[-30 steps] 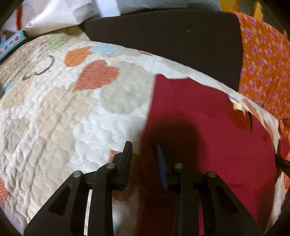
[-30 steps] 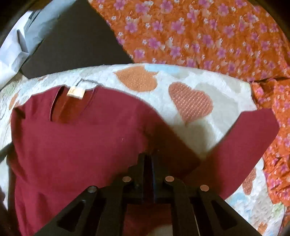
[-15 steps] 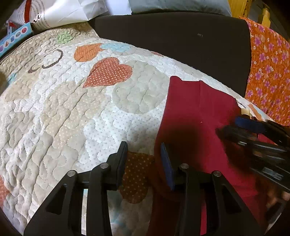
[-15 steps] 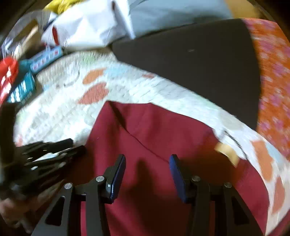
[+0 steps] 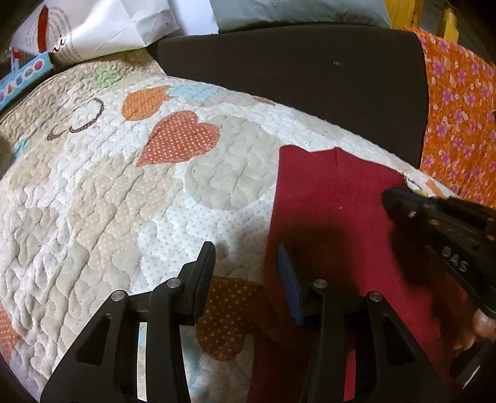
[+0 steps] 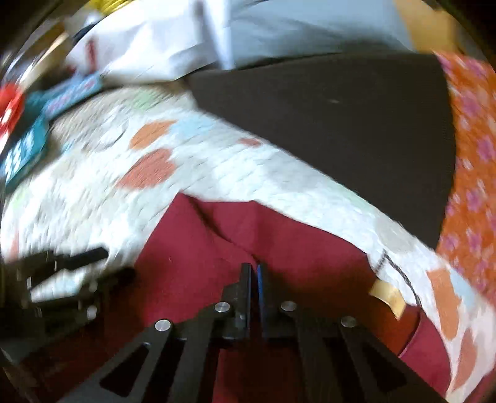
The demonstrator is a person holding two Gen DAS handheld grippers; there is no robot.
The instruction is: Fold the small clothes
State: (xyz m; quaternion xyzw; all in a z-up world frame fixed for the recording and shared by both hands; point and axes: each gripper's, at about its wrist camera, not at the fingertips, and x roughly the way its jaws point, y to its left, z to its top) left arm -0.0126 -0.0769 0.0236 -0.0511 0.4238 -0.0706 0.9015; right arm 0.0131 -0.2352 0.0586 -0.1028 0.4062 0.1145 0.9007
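Observation:
A dark red shirt (image 5: 334, 201) lies flat on a heart-patterned quilt (image 5: 124, 201), one part folded over its body; the fold line shows in the right wrist view (image 6: 217, 229). Its tan neck label (image 6: 387, 294) is at the right. My left gripper (image 5: 245, 246) is open and hangs over the shirt's left edge, one finger above the quilt and one above the cloth, with nothing between the pads. My right gripper (image 6: 254, 265) is shut just above the shirt's middle, and I see no cloth between its pads. It also shows at the right edge of the left wrist view (image 5: 434, 223).
A dark cushion (image 5: 294, 71) borders the quilt at the back. Orange flowered cloth (image 5: 458, 117) lies to the right. A white paper bag (image 5: 108, 24) and a colourful box (image 5: 24, 77) sit at the back left. A person's fingers (image 5: 483, 322) hold the right gripper.
My right gripper let go of the red sleeve, swung left across the shirt, opened and shut again. The sleeve now lies folded on the shirt. My left gripper's jaws widened a little.

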